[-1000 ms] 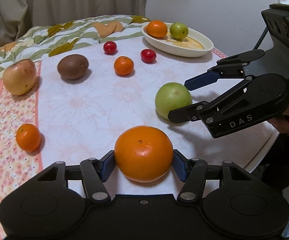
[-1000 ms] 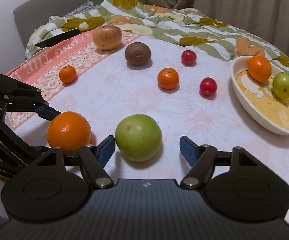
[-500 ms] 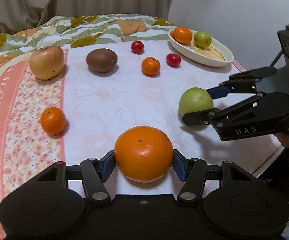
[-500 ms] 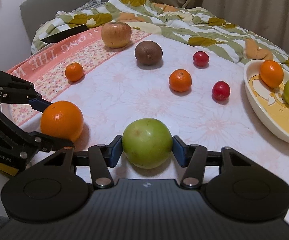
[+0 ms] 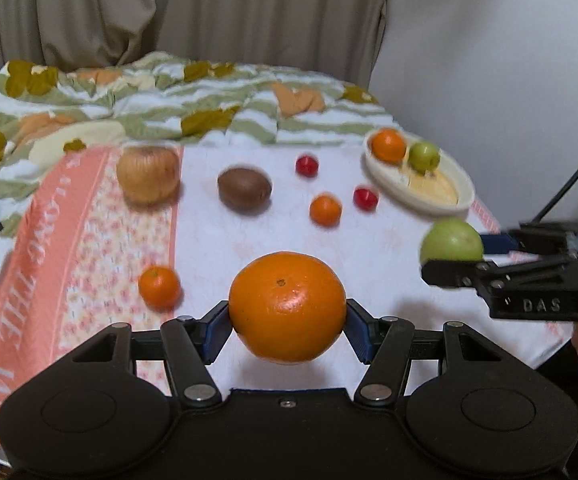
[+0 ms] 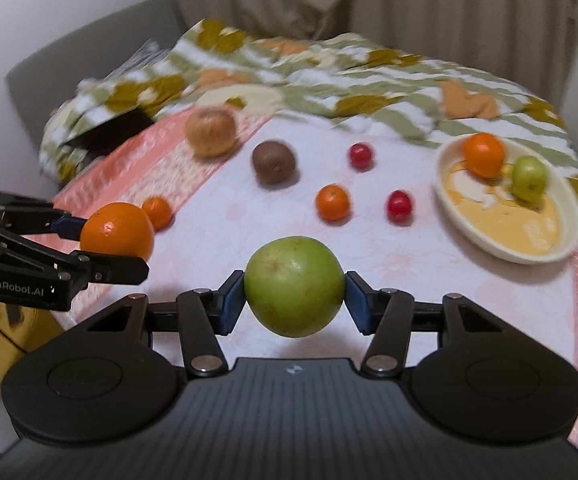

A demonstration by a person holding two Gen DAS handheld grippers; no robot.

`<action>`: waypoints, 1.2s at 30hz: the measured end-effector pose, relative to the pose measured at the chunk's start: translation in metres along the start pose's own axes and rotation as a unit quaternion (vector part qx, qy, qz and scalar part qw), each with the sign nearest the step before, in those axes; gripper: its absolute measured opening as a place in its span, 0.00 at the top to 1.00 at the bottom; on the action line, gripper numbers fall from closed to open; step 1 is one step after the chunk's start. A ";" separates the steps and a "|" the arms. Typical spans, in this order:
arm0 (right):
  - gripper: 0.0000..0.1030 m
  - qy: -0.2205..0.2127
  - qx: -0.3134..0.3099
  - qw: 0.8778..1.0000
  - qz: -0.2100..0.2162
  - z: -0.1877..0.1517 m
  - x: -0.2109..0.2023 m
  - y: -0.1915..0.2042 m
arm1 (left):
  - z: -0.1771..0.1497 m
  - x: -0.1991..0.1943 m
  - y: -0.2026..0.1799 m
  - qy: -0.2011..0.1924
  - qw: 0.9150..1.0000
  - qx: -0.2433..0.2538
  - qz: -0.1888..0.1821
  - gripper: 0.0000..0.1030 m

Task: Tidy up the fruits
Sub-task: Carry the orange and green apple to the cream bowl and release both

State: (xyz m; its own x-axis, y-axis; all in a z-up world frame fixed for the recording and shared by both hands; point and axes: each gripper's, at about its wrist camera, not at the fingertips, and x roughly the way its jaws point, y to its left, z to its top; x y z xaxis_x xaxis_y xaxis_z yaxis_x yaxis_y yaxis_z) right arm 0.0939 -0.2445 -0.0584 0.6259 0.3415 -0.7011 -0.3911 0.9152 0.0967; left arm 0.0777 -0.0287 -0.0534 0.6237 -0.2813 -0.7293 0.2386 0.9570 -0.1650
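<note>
My left gripper (image 5: 287, 322) is shut on a large orange (image 5: 287, 307) and holds it above the table. My right gripper (image 6: 293, 298) is shut on a large green apple (image 6: 293, 286), also lifted; the apple shows at the right in the left wrist view (image 5: 451, 240). The cream oval dish (image 6: 489, 236) at the back right holds an orange (image 6: 484, 155) and a small green apple (image 6: 530, 177). The held orange shows at the left in the right wrist view (image 6: 117, 231).
On the tablecloth lie a kiwi (image 6: 273, 161), a yellowish apple (image 6: 211, 131), two small mandarins (image 6: 332, 202) (image 6: 157, 212) and two red cherry-like fruits (image 6: 360, 155) (image 6: 399, 206). A patterned blanket (image 6: 329, 76) lies behind. The table edge is close in front.
The right gripper closed on the green apple. Both grippers have risen with their fruits off the table and both views now look more level across it.
</note>
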 end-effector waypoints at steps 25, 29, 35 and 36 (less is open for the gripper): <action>0.33 -0.052 0.047 0.990 -0.126 0.049 -0.060 -0.153 | 0.105 0.037 -0.122 -0.062 0.998 -0.009 -0.008 0.38; 0.33 -0.047 0.047 0.991 -0.116 0.058 -0.043 -0.186 | 0.120 0.067 -0.141 -0.053 0.998 -0.018 0.002 0.38; 0.33 -0.034 0.050 0.993 -0.105 0.066 -0.010 -0.222 | 0.137 0.114 -0.155 -0.038 0.999 -0.024 0.009 0.38; 0.33 -0.031 0.053 0.993 -0.104 0.067 -0.004 -0.227 | 0.140 0.123 -0.156 -0.035 0.999 -0.021 0.010 0.38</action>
State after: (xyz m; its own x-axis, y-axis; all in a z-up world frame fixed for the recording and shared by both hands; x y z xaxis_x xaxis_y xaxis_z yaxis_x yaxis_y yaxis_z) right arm 0.2256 -0.4394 -0.0300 0.7272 0.1530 -0.6692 -0.1788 0.9834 0.0305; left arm 0.2212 -0.2226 -0.0246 0.6789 -0.2640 -0.6851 0.1944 0.9644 -0.1791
